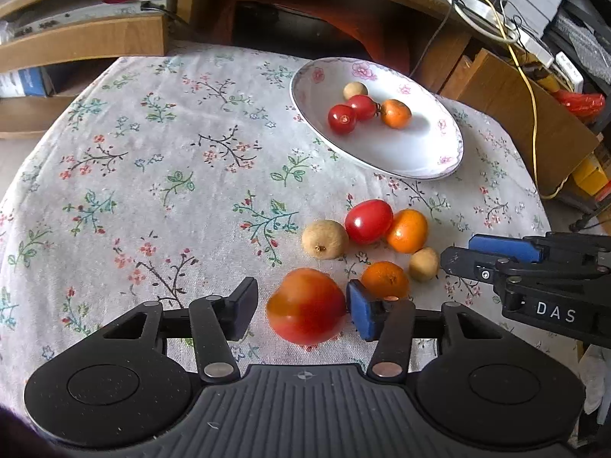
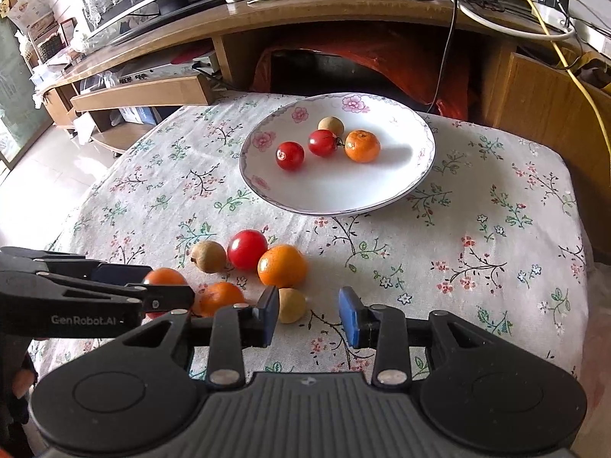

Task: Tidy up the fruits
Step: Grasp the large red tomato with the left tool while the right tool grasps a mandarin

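Note:
A large orange-red tomato [image 1: 307, 305] lies on the cloth between the jaws of my left gripper [image 1: 303, 315]. The right blue pad touches it and a narrow gap shows at the left pad. My right gripper [image 2: 311, 318] stands slightly open just behind a small tan longan [image 2: 292, 305], which sits by its left pad, unpressed. Beyond lie a small orange [image 2: 219, 297], a bigger orange [image 2: 282, 271], a red tomato [image 2: 247, 249] and another longan [image 2: 208, 255]. The flowered plate [image 2: 343, 187] at the back holds two red tomatoes, an orange and a longan.
The table wears a floral cloth [image 1: 152, 175] and ends close behind the plate. A wooden TV cabinet [image 2: 343, 19] with loose cables stands beyond. In the left wrist view the right gripper [image 1: 454, 255] reaches in from the right, near the loose fruit.

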`<control>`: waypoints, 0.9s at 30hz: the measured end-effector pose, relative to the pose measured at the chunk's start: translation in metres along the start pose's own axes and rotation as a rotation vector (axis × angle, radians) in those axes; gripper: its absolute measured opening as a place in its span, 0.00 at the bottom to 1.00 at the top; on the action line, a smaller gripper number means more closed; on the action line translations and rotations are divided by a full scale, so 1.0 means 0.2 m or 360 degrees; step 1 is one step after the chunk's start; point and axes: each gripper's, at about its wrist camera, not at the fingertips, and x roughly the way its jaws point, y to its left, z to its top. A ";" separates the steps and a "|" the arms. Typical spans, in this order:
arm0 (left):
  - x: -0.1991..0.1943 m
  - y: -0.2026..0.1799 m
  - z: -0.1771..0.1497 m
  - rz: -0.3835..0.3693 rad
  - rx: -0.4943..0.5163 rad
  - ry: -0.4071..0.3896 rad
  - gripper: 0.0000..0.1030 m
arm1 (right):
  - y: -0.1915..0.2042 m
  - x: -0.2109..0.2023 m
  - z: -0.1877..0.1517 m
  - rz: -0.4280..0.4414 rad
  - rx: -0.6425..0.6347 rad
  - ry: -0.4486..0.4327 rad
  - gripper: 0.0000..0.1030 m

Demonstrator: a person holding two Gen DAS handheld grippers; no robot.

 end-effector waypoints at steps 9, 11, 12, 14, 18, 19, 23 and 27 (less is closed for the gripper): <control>0.02 -0.03 -0.02 0.0025 0.0057 0.0008 0.51 | 0.01 0.01 0.00 0.0029 0.0007 0.0010 0.33; 0.02 -0.03 -0.02 0.0031 0.0074 0.0010 0.51 | 0.02 0.01 0.01 0.0036 0.0011 0.0013 0.33; 0.01 -0.03 -0.03 0.0039 0.0091 0.0010 0.51 | 0.03 0.02 0.01 0.0038 0.0005 0.0016 0.33; 0.01 -0.04 -0.04 0.0051 0.0111 0.0008 0.51 | 0.05 0.02 0.01 0.0051 -0.0005 0.0023 0.33; -0.01 0.00 -0.05 0.0060 0.0092 0.0012 0.51 | 0.11 0.04 0.01 0.0106 -0.0040 0.0046 0.33; -0.01 0.01 -0.05 0.0063 0.0089 0.0013 0.51 | 0.12 0.04 0.01 0.0119 -0.0047 0.0052 0.33; -0.03 0.05 -0.06 0.0061 0.0072 0.0017 0.51 | 0.17 0.06 0.03 0.0153 -0.0073 0.0057 0.33; -0.03 0.07 -0.06 0.0045 0.0064 0.0022 0.51 | 0.21 0.08 0.04 0.0185 -0.0089 0.0083 0.33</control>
